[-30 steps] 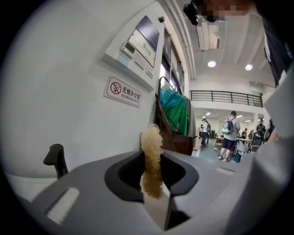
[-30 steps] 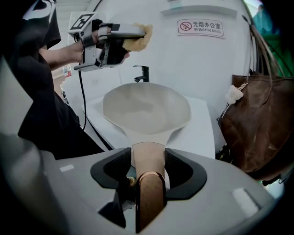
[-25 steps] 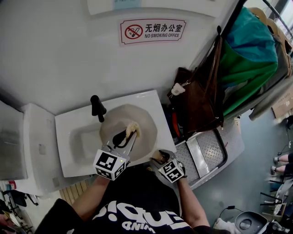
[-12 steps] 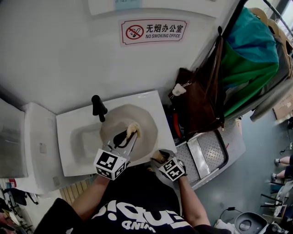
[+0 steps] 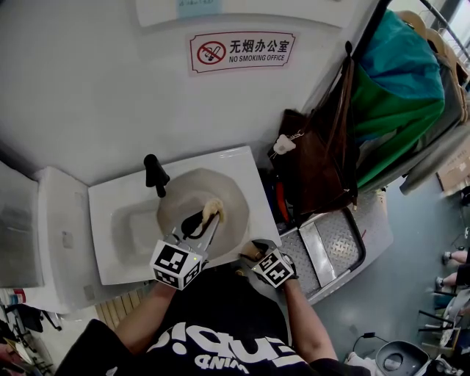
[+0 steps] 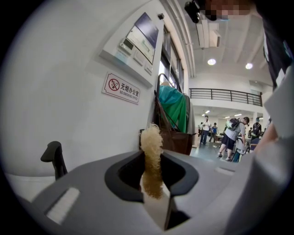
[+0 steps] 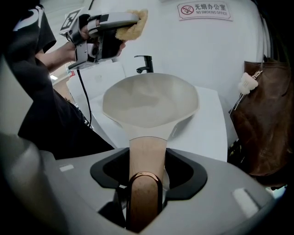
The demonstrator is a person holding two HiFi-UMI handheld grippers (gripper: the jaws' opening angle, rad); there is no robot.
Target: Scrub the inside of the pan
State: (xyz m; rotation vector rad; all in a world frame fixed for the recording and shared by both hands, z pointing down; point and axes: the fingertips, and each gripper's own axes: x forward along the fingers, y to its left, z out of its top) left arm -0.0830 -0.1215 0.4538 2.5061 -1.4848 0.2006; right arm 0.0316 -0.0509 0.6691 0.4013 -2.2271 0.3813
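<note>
Change: pan [image 5: 220,192] & R gripper [image 5: 254,254] nudged slightly left vs 0.5 s ago; L gripper [image 5: 205,218] approx. same.
Faucet [image 5: 155,173]: black, at back of white sink [image 5: 117,220].
L gripper: jaws clamped on tan scrubber [image 6: 151,160], held over pan interior, prob. not touching.
Pan: beige, over sink.
R gripper: jaws closed round handle [image 7: 146,156].

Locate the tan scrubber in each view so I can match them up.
Head view: scrubber at centre, in the left claw, seen against the pan.
Left gripper view: scrubber dead centre, clamped upright in the claw.
Right gripper view: scrubber top left, higher in the picture than the pan.
Shared landmark: no-smoking sign on the wall, placed top centre, left of centre and top right respectively.
</note>
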